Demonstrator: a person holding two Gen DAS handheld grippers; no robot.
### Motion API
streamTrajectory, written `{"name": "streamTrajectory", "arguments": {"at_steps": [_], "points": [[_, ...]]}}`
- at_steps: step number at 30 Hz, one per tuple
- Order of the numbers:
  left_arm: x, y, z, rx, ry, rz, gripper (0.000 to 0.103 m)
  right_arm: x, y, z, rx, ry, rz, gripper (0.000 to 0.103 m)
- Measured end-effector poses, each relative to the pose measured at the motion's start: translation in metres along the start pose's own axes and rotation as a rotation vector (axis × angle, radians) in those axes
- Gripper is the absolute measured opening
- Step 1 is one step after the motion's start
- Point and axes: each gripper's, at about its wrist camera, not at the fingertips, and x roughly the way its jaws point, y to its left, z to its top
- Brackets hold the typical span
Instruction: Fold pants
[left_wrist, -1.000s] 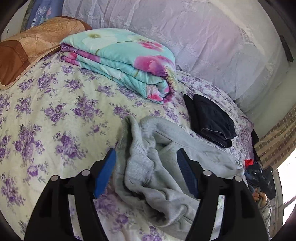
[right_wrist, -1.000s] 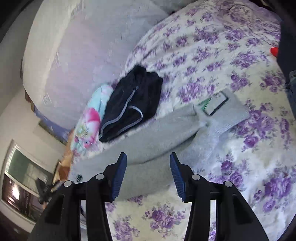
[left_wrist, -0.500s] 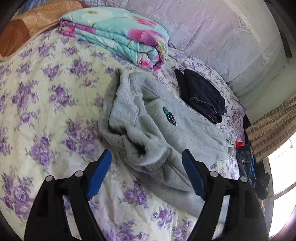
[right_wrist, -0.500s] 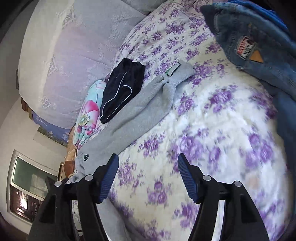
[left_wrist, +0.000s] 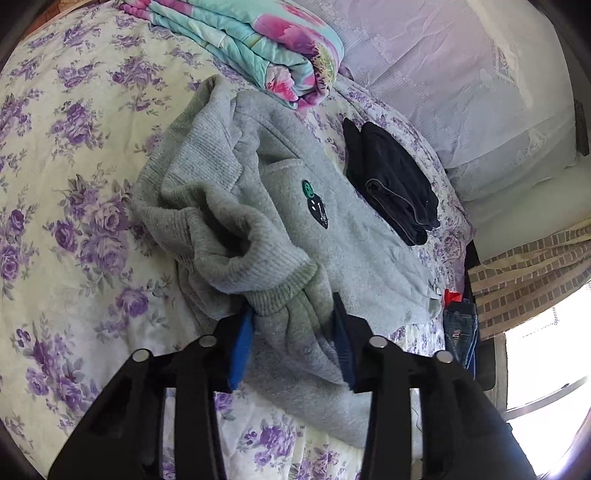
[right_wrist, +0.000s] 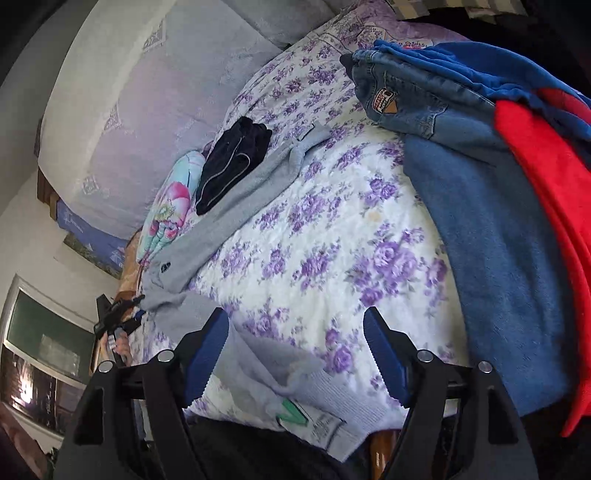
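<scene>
Grey pants (left_wrist: 280, 206) sprawl bunched across the bed (left_wrist: 66, 206). Your left gripper (left_wrist: 291, 332) straddles the ribbed waistband, jaws not yet pinching; close shallow and it slips. Your right gripper (right_wrist: 295, 350) hangs spread over the near cuff: easy to miss.

Left tool (left_wrist: 291, 339) straddling bunched grey pants (left_wrist: 266, 221) on floral bedspread (left_wrist: 74, 184); pads touching fabric.
</scene>
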Motion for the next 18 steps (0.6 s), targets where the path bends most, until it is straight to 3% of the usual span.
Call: {"name": "streamTrajectory", "arguments": {"at_steps": [2,5,9,13,18], "points": [[-0.004,0.006,-0.003,-0.007,-0.001,-0.020,0.025,-0.001,-0.010,-0.011,-0.016,0.031,-0.009,0.076],[-0.015,0.015,-0.009,-0.022,-0.012,-0.034,0.024,-0.006,-0.019,-0.028,-0.022,0.068,0.072,0.076],[-0.031,0.035,-0.013,-0.076,-0.024,-0.049,0.024,-0.015,-0.011,-0.055,-0.162,0.151,0.150,0.076],[-0.037,0.049,-0.018,-0.103,-0.028,-0.043,0.024,-0.021,-0.034,-0.063,-0.120,0.154,0.128,0.076],[-0.045,0.061,-0.024,-0.119,-0.047,-0.036,0.024,0.000,-0.031,-0.085,-0.141,0.231,0.195,0.076]]}}
